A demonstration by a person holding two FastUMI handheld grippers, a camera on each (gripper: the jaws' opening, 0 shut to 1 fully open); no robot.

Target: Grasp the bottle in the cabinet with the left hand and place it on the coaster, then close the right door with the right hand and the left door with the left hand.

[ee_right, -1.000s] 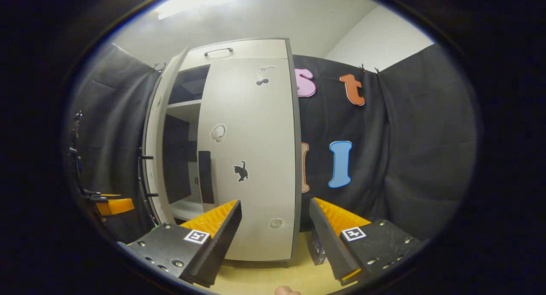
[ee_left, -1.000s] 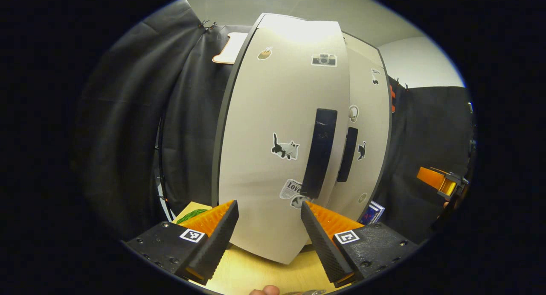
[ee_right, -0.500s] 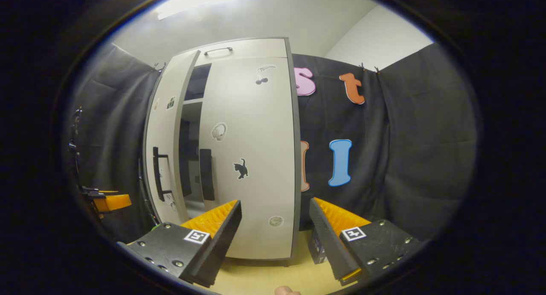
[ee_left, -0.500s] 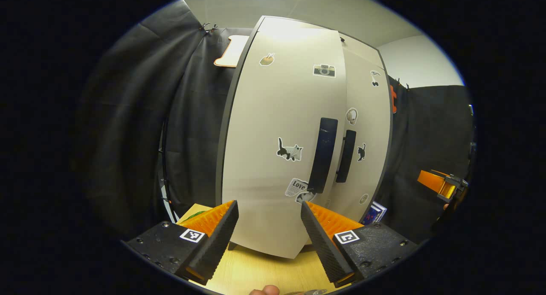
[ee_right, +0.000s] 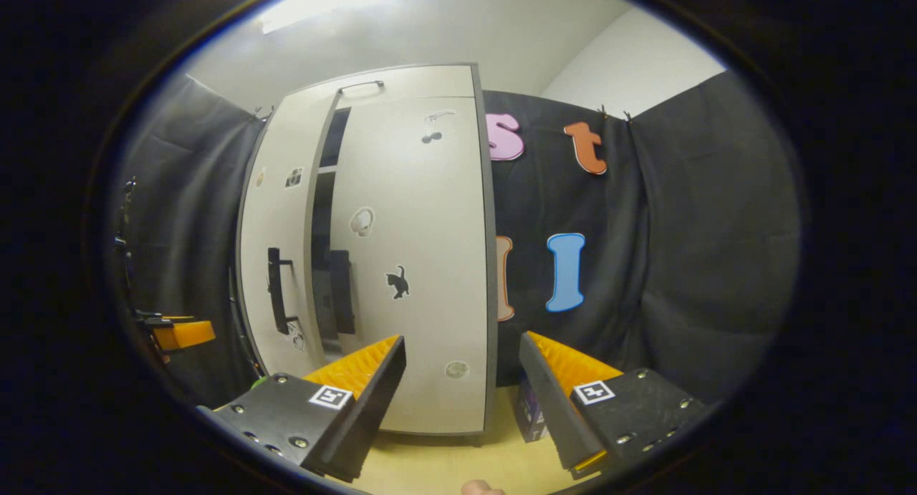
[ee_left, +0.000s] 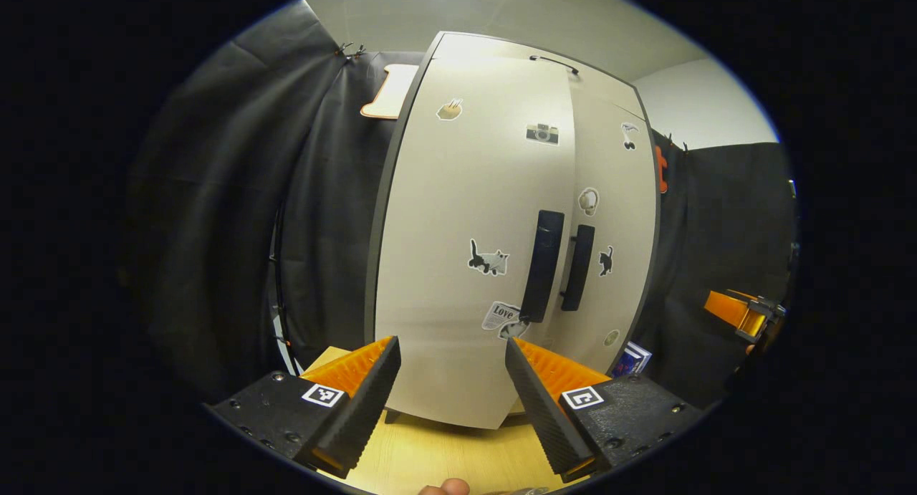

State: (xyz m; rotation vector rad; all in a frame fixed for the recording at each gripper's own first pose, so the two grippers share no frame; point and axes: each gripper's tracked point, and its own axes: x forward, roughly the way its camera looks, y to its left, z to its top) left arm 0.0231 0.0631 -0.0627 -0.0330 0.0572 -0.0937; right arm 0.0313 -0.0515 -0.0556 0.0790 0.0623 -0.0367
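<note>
While both cabinet doors stand nearly shut, the tall pale cabinet [ee_left: 501,266] rises from a light wooden table [ee_left: 444,459] and serves as the landmark for everything else.

Seen from the left gripper view, the left hand-held gripper [ee_left: 451,402] hangs just in front of the cabinet's lower edge, its two fingers spread wide with nothing between them. Directly beyond them is the left door [ee_left: 466,194], dotted with small stickers, among them a cat and a camera. Its dark vertical handle [ee_left: 541,264] sits just beside the matching handle [ee_left: 577,267] of the right door [ee_left: 612,215]. To the right of the cabinet, low on the table, a small blue box [ee_left: 632,357] peeks out. Farther right, the other gripper shows at the edge.

From the right gripper view, the right hand-held gripper [ee_right: 462,402] is also spread open and empty, held near the cabinet's lower right corner. Here the right door [ee_right: 415,266] lies flat against the cabinet front, while the left door [ee_right: 276,230] stands slightly ajar, leaving a narrow dark gap [ee_right: 322,251] between the two doors. The bottle and coaster cannot be made out. A fingertip [ee_right: 478,488] shows at the bottom edge.
</note>
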